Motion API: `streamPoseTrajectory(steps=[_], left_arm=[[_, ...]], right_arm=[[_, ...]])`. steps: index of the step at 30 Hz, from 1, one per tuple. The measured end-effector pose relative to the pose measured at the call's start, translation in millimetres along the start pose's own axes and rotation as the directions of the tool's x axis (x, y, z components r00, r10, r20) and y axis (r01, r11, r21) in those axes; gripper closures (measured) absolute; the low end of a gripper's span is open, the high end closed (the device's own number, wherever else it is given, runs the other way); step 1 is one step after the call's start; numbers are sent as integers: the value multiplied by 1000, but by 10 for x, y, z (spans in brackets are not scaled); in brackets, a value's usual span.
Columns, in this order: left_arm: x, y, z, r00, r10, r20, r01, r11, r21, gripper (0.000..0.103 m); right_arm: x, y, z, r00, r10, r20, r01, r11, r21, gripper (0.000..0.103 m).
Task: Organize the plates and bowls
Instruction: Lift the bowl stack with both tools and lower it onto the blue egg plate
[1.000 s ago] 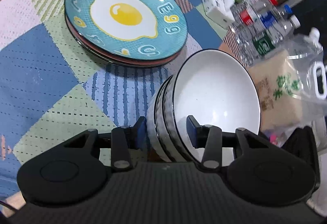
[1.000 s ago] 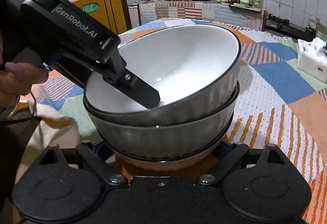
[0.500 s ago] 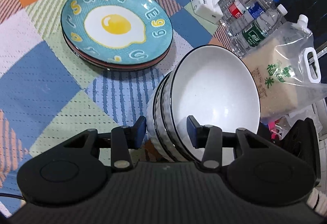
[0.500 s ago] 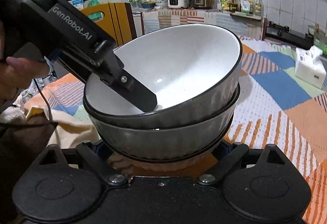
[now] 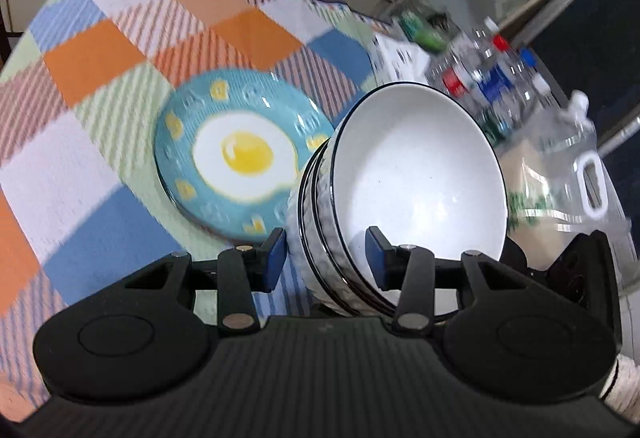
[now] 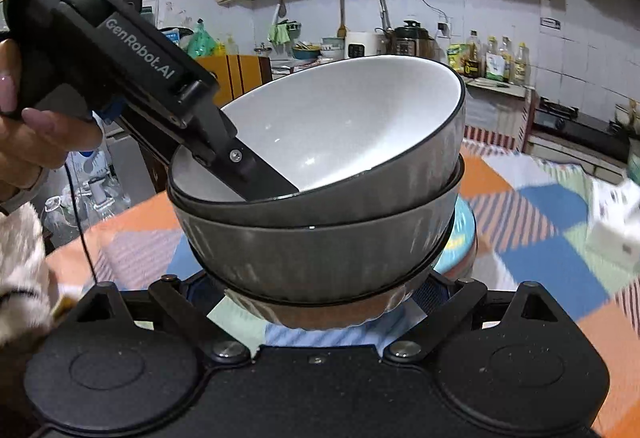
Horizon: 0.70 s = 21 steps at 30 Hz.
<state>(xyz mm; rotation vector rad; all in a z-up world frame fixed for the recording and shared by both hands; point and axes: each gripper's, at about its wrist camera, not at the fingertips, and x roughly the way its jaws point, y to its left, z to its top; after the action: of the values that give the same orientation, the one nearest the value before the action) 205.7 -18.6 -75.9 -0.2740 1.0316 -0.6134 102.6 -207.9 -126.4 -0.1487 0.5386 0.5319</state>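
Through the left wrist view, the left gripper [image 5: 326, 258] pinches the rim of the nested bowls [image 5: 416, 174], one finger inside, one outside, tilted above the egg plate [image 5: 236, 158] on the patchwork cloth [image 5: 100, 50].

From the right wrist view, the right gripper [image 6: 318, 298] cradles the stack's base; its pads are hidden, so its grip cannot be told.

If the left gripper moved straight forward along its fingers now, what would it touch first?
Nothing new: the left gripper already clamps the bowl stack. Beyond the bowls, probably the tablecloth.
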Motion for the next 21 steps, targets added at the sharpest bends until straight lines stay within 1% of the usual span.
streamPoseTrajectory(steps=[2, 5, 7, 9, 11, 15, 17, 21], left_arm=[[-26, 31, 145, 1000, 11, 23, -11, 1000, -5, 62], [-24, 99, 355, 998, 28, 49, -27, 1000, -8, 62], [17, 158, 466, 998, 41, 54, -41, 999, -12, 62], [78, 232, 554, 997, 54, 54, -53, 998, -14, 62], [159, 311, 617, 996, 65, 53, -65, 998, -16, 62], [364, 503, 669, 996, 73, 46, -71, 997, -41, 62], [470, 579, 672, 996, 75, 41, -73, 996, -59, 62], [647, 647, 644, 996, 81, 44, -78, 996, -52, 62]], right_arm=[[83, -54, 128, 1000, 1, 9, -1, 1000, -6, 6], [220, -152, 314, 1000, 14, 15, -14, 1000, 17, 6], [336, -212, 412, 1000, 15, 18, -16, 1000, 19, 6], [449, -234, 454, 1000, 8, 14, -8, 1000, -6, 6], [585, -267, 474, 1000, 1, 0, -1, 1000, -15, 6], [811, -359, 474, 999, 10, -44, -9, 1000, 26, 6], [924, -376, 440, 998, 1, -67, 1, 1000, 30, 6], [1082, -424, 370, 994, -20, -103, 24, 999, 39, 6]])
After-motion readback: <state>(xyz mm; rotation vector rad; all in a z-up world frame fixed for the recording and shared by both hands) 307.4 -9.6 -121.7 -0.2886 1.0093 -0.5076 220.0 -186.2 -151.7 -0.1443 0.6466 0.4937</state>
